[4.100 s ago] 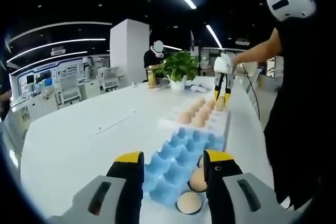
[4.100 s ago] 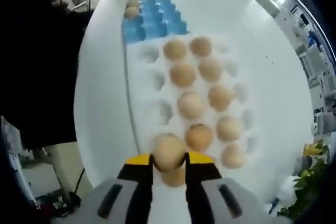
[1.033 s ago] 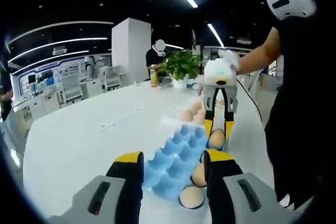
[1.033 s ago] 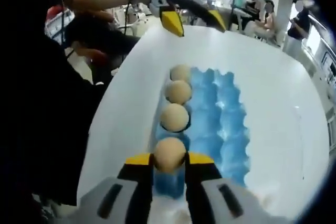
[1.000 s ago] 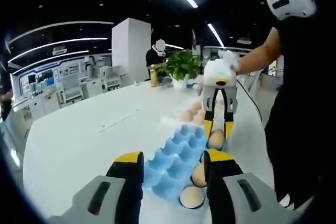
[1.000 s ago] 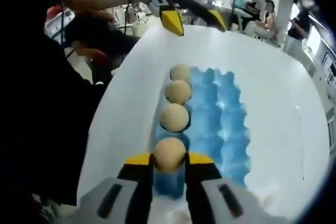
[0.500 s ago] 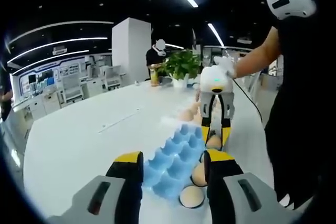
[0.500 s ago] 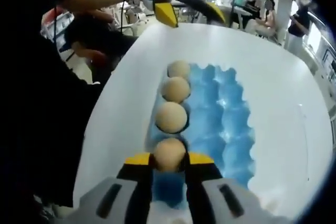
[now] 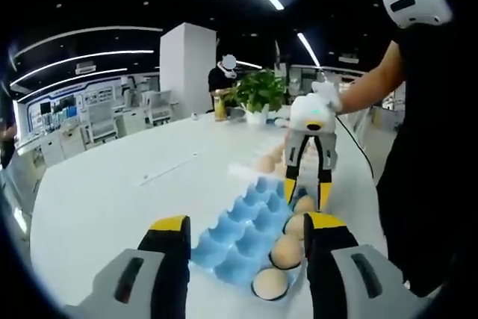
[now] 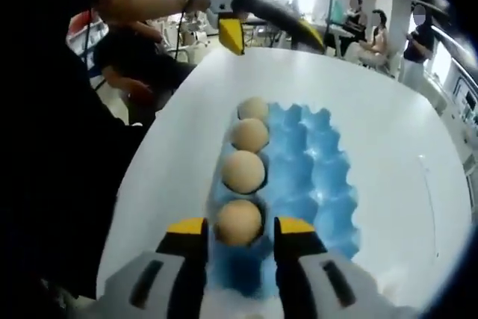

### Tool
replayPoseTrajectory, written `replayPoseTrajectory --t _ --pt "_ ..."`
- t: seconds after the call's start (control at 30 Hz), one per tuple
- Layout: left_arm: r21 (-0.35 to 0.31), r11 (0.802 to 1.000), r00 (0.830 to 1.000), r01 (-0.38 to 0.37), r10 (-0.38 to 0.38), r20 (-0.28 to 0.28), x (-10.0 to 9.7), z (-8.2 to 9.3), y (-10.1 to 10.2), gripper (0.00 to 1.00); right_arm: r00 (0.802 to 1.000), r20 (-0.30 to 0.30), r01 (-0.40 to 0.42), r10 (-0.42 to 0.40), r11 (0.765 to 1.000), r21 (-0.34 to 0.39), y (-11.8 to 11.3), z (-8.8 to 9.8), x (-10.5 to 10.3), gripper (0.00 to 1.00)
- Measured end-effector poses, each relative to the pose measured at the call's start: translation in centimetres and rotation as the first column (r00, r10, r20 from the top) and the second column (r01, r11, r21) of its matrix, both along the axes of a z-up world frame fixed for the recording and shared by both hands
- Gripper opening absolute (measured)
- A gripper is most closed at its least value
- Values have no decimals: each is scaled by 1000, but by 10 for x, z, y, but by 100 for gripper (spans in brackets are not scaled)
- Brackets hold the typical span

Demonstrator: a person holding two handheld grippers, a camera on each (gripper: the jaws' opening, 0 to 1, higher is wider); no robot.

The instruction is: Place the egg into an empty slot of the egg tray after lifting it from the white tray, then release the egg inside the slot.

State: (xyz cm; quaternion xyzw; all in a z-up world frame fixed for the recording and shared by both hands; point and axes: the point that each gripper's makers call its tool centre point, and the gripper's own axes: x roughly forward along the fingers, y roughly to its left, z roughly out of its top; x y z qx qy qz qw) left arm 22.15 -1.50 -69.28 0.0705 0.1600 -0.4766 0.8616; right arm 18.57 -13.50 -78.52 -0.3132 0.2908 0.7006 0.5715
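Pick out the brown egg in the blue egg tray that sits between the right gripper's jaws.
The nearest brown egg in the row, at the blue egg tray's near end; the other three lie beyond the right gripper.

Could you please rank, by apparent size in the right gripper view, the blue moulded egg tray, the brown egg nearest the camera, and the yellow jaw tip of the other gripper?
1. Blue moulded egg tray, clearly largest.
2. Nearest brown egg.
3. Yellow jaw tip of the left gripper; it looks smallest, but it is farthest from the camera, so that ranking is unsure.

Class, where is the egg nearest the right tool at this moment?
In the right gripper view, the egg sits in the blue egg tray, between the open right tool, nearest in a row of four eggs.
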Motion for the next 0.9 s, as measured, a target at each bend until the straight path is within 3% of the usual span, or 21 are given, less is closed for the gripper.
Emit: replayPoseTrajectory --t 0.17,0.37,0.5,0.53,0.67,0.73,0.77,0.8,0.83,0.9 --pt "6 1000 1000 2 -2 -12 0 -2 -2 70 999 -3 38 -37 999 16 -6 7 1 40" --pt "-4 1000 1000 4 -4 -22 -1 -3 -5 72 984 -22 179 -178 978 102 -31 29 7 42" --pt "-6 1000 1000 8 -8 -24 -3 -2 -7 72 936 -49 352 -349 924 148 -74 40 17 42" --pt "-8 1000 1000 9 -9 -23 -3 -2 -7 72 914 -54 406 -402 903 143 -92 42 20 42" --pt "-11 1000 1000 9 -9 -22 -3 -1 -7 72 893 -39 448 -448 881 151 -116 44 22 42" --pt "-10 1000 1000 9 -9 -21 -2 -1 -7 72 865 -24 499 -501 855 143 -135 44 25 43" --pt "-17 1000 1000 6 -7 -23 -2 0 -7 72 827 10 557 -563 820 130 -165 44 30 43" --pt "-18 1000 1000 5 -6 -23 -2 0 -8 72 804 21 588 -594 800 120 -179 44 33 43" --pt "-17 1000 1000 5 -6 -24 -2 0 -8 72 742 37 663 -669 741 105 -214 43 36 43" --pt "-18 1000 1000 10 -10 -26 -2 0 -11 71 671 94 732 -735 677 69 -259 41 37 43"
